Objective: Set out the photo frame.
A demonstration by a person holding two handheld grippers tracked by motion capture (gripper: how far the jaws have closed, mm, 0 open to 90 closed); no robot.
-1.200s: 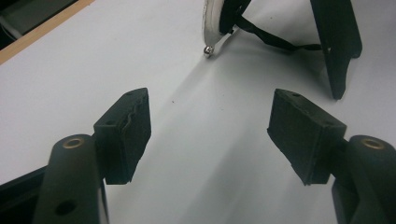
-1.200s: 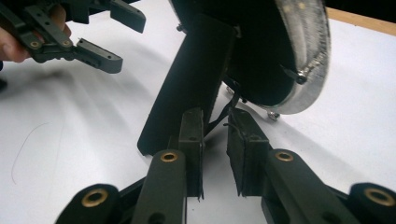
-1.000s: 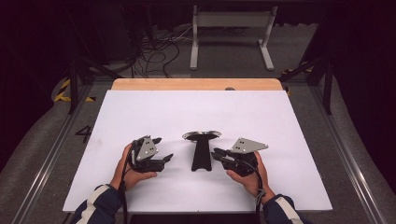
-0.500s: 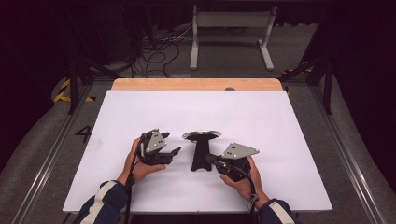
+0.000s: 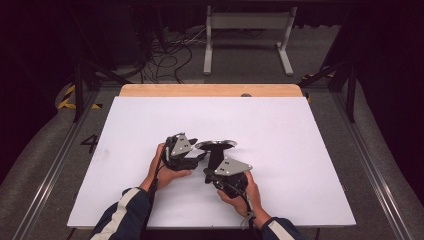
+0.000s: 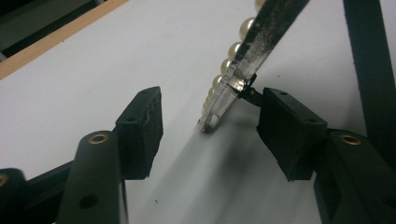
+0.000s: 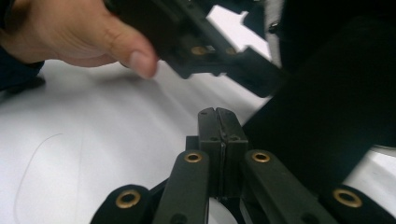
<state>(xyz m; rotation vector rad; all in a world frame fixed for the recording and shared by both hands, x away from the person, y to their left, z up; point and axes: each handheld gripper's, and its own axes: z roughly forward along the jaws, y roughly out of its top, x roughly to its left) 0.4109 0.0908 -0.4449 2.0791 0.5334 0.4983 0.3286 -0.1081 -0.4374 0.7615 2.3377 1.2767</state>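
A black stand (image 5: 215, 156) with a round shiny top plate stands mid-table. In the left gripper view a metal edge (image 6: 261, 37) lined with pearls (image 6: 236, 46) reaches down between the jaws. My left gripper (image 5: 200, 156) is at the stand's left side. My left gripper (image 6: 212, 116) has just been closing, and its left pad (image 6: 140, 126) stays clear of the metal edge. My right gripper (image 5: 207, 175) sits at the stand's foot, front right. In its own view my right gripper (image 7: 218, 114) is shut, pads together with nothing between them, beside the stand's dark body (image 7: 327, 116).
The white board (image 5: 280, 130) covers the table, with a wooden strip (image 5: 210, 90) along its far edge. A metal frame and cables (image 5: 170, 55) lie on the floor beyond. The other hand (image 7: 79, 32) and its gripper cross the top of the right gripper view.
Both hands have moved inward to the stand, the left from the left and the right from the right. The right jaws have shut. The left jaws stand narrower.
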